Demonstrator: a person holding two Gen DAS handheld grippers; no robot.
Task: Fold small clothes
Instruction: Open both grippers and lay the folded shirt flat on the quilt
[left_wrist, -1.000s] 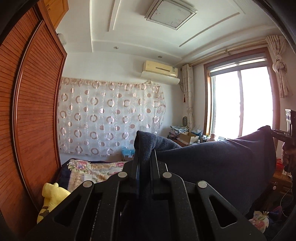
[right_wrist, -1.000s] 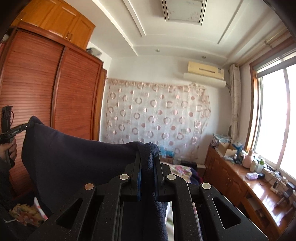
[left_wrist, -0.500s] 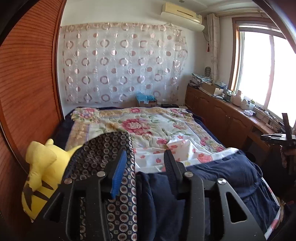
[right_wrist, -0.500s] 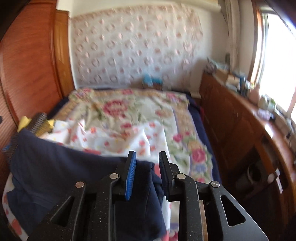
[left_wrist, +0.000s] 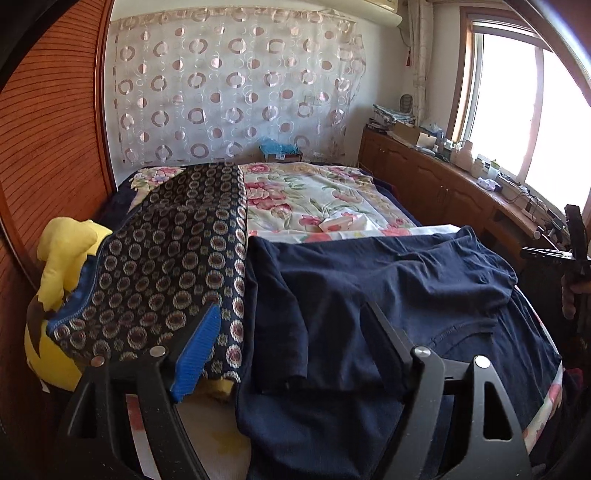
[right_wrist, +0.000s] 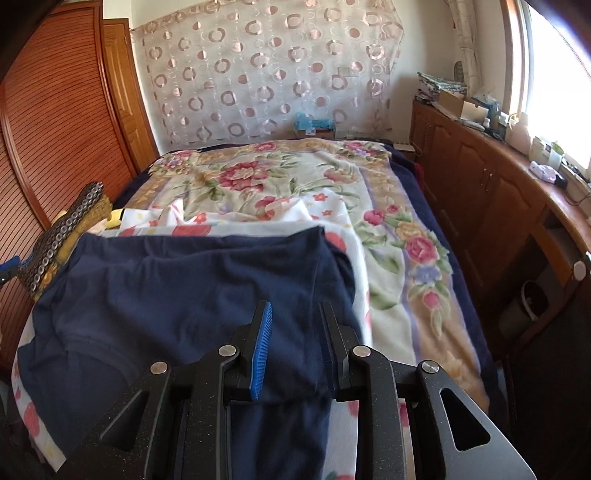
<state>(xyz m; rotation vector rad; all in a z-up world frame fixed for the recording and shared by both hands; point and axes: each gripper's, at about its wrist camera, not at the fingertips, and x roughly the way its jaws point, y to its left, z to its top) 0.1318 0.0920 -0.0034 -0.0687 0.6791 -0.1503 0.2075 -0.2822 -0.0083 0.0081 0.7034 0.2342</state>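
A navy blue garment (left_wrist: 388, 295) lies spread, folded over on itself, on the near end of the bed; it also shows in the right wrist view (right_wrist: 177, 295). My left gripper (left_wrist: 291, 317) is open, its fingers just above the garment's left part, holding nothing. My right gripper (right_wrist: 295, 317) is open over the garment's right edge, with cloth lying between the fingers but not pinched. The right gripper also shows at the far right of the left wrist view (left_wrist: 572, 254).
A floral blanket (right_wrist: 280, 177) covers the bed. A dark patterned cushion (left_wrist: 166, 266) and a yellow plush toy (left_wrist: 62, 258) lie at the bed's left side. A wooden wardrobe (right_wrist: 48, 122) stands left. A wooden counter (right_wrist: 517, 192) with clutter runs along the right under the window.
Both grippers held the garment up in the air a second ago. They lowered it onto the bed, then opened and released it. The left gripper has opened wider since half a second ago.
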